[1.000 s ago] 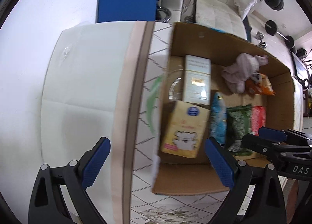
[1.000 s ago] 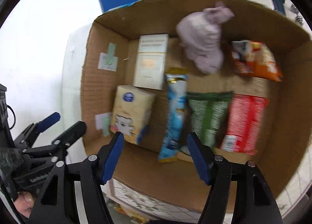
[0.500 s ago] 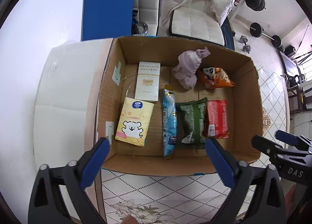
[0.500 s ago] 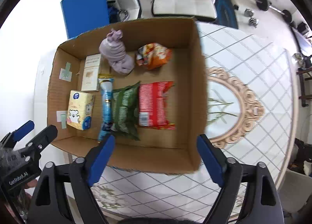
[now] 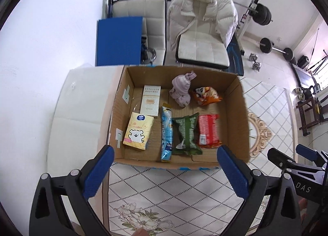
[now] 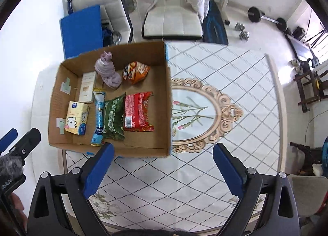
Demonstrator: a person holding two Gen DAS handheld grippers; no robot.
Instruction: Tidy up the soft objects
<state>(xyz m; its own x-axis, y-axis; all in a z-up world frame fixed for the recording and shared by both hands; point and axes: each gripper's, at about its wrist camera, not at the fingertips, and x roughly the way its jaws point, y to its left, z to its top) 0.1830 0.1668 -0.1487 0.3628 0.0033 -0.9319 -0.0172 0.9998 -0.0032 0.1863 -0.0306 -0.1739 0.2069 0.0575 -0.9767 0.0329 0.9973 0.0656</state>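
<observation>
both grippers held open above a filled cardboard box

the cardboard box (image 5: 235,121) sits on a table (image 6: 235,112) covered with a white diamond-pattern cloth, and everything else here is placed against that box. the left gripper (image 5: 166,172) hangs over the box's near wall, its blue-padded jaws spread wide with nothing between them. the right gripper (image 6: 164,166) hangs off the box's near right corner, above the bare cloth, jaws likewise spread and holding nothing.

inside the box, along the near side, four items lie side by side: a yellow tissue pack (image 5: 139,131) with a white bear printed on it, nearest the left wall; a long light-blue packet (image 5: 166,133) just to its right; then a green snack bag (image 5: 186,131), touching or overlapping the blue one; then a red snack bag (image 5: 208,130), pressed against the green one. along the far side lie a flat cream box (image 5: 150,100) just beyond the tissue pack, a bundled lilac cloth (image 5: 181,90) near the middle of the far wall, and an orange snack bag (image 5: 207,95) to the cloth's right. the right third of the box floor is bare cardboard.

beyond the box's far wall stand a blue panel (image 5: 119,41) and a white chair (image 5: 203,49) draped with a white puffer jacket (image 5: 202,12). further off to the right of the box, barbells and dumbbells (image 5: 255,60) lie on the floor. the ornate oval motif (image 6: 205,110) printed on the cloth lies just outside the box's right wall.
</observation>
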